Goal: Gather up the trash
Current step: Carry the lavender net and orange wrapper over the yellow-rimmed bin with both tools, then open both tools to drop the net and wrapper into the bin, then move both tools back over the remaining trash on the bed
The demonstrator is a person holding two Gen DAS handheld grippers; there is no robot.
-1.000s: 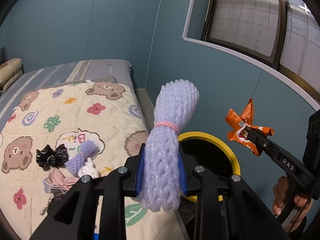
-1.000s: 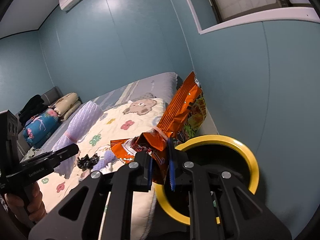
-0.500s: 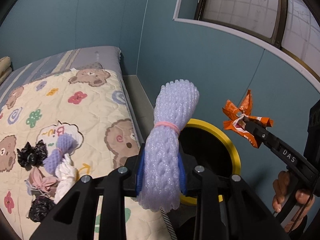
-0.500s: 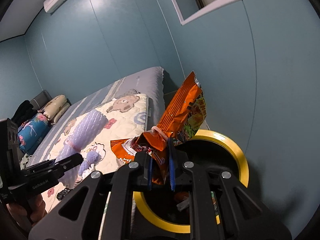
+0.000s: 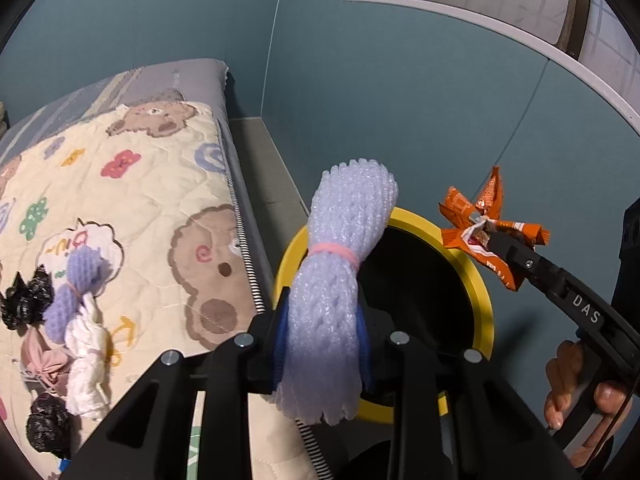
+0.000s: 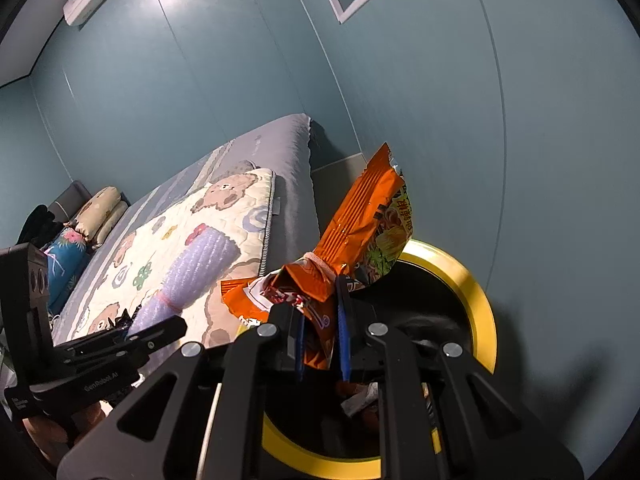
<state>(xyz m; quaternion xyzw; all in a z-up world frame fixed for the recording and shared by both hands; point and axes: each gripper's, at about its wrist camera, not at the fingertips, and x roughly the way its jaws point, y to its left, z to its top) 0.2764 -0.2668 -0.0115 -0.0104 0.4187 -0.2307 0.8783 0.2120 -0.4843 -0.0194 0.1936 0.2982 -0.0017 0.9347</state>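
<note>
Left gripper clamped on a lavender foam net bundle, blue pads pressing its lower half; bundle stands upright, tied at the waist with a pink rubber band, top end in front of the bin rim. Right gripper closed tight on an orange snack wrapper, pinched just below its own pink band, upper part of the wrapper fanning up and right. Both loads sit above the mouth of the yellow-rimmed bin, which stands on the floor between the bed edge on the left and the teal wall on the right. Bin interior is dark; in the right wrist view some scraps show at the bottom, can't tell what they are. In the left wrist view the right gripper comes in from the right with the wrapper over the far-right rim, a hand on its grip. More trash lies on the bear-print quilt, far left: a smaller lavender net bundle, a white crumpled bag, black crumpled bags, something pink.
</note>
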